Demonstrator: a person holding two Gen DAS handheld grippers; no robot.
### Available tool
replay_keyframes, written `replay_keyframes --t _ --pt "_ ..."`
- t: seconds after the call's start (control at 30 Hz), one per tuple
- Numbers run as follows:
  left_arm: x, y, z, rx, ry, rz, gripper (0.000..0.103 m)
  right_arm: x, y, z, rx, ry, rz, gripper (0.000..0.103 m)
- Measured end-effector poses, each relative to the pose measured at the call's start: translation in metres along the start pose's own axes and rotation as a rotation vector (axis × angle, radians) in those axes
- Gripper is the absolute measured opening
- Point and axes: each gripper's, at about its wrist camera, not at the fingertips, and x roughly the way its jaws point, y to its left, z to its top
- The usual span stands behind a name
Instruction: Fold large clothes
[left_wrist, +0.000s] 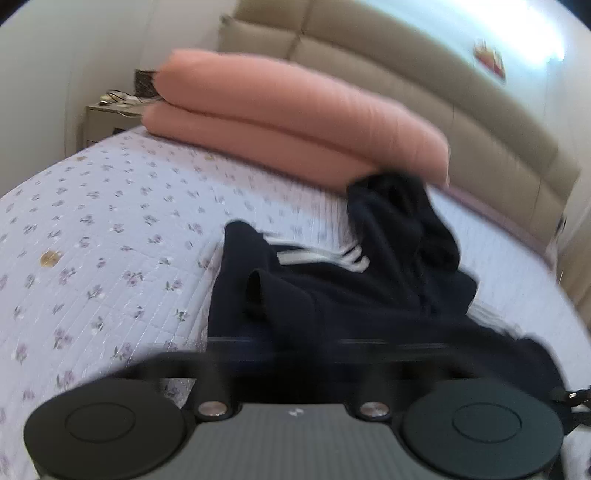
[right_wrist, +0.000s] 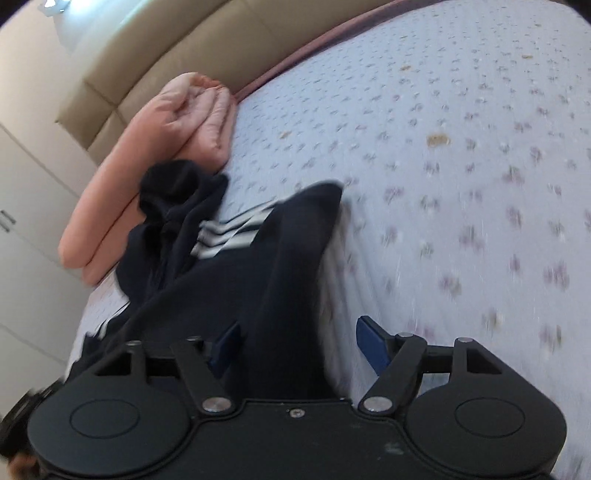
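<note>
Right wrist view: dark garment (right_wrist: 229, 266) bunched on bedspread (right_wrist: 461, 155), unfolded; right gripper (right_wrist: 297, 345) parted, cloth between pads, not pressed. Left wrist view: left gripper (left_wrist: 295, 345) clenched, fingers lost in cloth. Folding barely started.

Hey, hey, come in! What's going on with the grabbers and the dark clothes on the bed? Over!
Left gripper shut, fingers blurred against dark garment. Right gripper open, garment between pads, not pinched. Garment crumpled on bedspread. Pink folded duvet close behind.

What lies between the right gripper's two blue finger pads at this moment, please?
In the right wrist view, a fold of the dark navy garment runs between the pads of the right gripper, which stand apart.
</note>
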Motion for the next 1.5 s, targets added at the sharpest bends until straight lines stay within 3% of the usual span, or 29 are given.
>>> replay_keyframes --t 0.03,0.13,0.2,0.27,0.3,0.33,0.37,0.4,0.43,0.47,0.5,0.57,0.67,0.83,0.9,1.03,1.1,1.2,1.33,1.37,1.43,1.47,1.5 --pt "-0.007 -0.004 0.0 -0.001 -0.04 0.006 0.01 -0.008 0.004 -0.006 -0.025 -0.023 0.006 0.017" --pt "-0.043 -0.006 0.004 -0.001 -0.186 0.013 0.01 -0.038 0.022 -0.017 -0.099 -0.175 0.066 0.016" --pt "-0.04 0.0 0.003 0.001 -0.137 0.056 0.011 -0.045 0.032 -0.018 -0.151 -0.2 0.021 0.016" --pt "-0.02 0.005 -0.001 0.063 0.005 0.085 0.012 -0.023 0.023 -0.013 -0.09 -0.058 -0.111 0.026" --pt "-0.015 0.005 -0.004 0.1 0.052 0.086 0.018 -0.013 0.016 -0.012 -0.052 0.009 -0.164 0.055" --pt "-0.014 0.003 -0.007 0.138 0.064 0.09 0.019 -0.01 0.011 -0.01 -0.019 0.03 -0.18 0.063" --pt "-0.017 0.0 -0.007 0.174 0.051 0.087 0.031 -0.014 0.01 -0.007 -0.007 0.018 -0.171 0.074" --pt "-0.021 -0.002 -0.005 0.194 0.038 0.079 0.057 -0.019 0.015 -0.003 -0.016 0.006 -0.201 0.091" --pt "-0.024 -0.005 -0.001 0.195 0.023 0.066 0.072 -0.027 0.024 0.002 -0.046 -0.027 -0.25 0.092" --pt "-0.025 -0.006 0.007 0.179 0.002 0.049 0.099 -0.033 0.034 0.006 -0.081 -0.063 -0.27 0.092" --pt "-0.026 -0.006 0.015 0.157 -0.02 0.029 0.103 -0.037 0.042 0.009 -0.113 -0.085 -0.259 0.094" --pt "-0.016 -0.009 0.035 0.13 -0.014 -0.019 0.103 -0.034 0.065 0.017 -0.189 -0.089 -0.189 0.103" --pt "0.022 -0.019 0.075 0.135 0.019 -0.079 0.102 -0.004 0.106 0.017 -0.367 -0.025 -0.138 0.103" --pt "0.094 -0.056 0.142 0.206 0.057 -0.098 0.1 0.068 0.15 -0.008 -0.601 0.156 -0.165 0.103" --pt "0.122 -0.076 0.162 0.266 0.059 -0.086 0.1 0.098 0.153 -0.027 -0.689 0.238 -0.22 0.103" --pt "0.186 -0.131 0.19 0.449 0.099 -0.083 0.101 0.099 0.149 -0.034 -0.702 0.175 -0.208 0.103" --pt "0.222 -0.16 0.196 0.525 0.138 -0.036 0.098 0.096 0.143 -0.041 -0.688 0.126 -0.196 0.103" --pt "0.261 -0.197 0.198 0.655 0.157 -0.011 0.098 0.087 0.137 -0.059 -0.695 0.034 -0.188 0.103" --pt "0.297 -0.227 0.189 0.79 0.17 0.07 0.097 0.085 0.135 -0.064 -0.654 -0.007 -0.194 0.103" --pt "0.303 -0.233 0.186 0.82 0.154 0.098 0.09 0.086 0.135 -0.068 -0.651 -0.022 -0.202 0.103" --pt "0.31 -0.239 0.186 0.803 0.142 0.072 0.054 0.083 0.136 -0.072 -0.654 -0.047 -0.218 0.103" --pt "0.311 -0.239 0.187 0.749 0.16 0.03 0.027 0.083 0.136 -0.073 -0.653 -0.057 -0.22 0.103" --pt "0.311 -0.239 0.188 0.708 0.163 0.023 0.021 0.08 0.134 -0.074 -0.65 -0.06 -0.217 0.103"
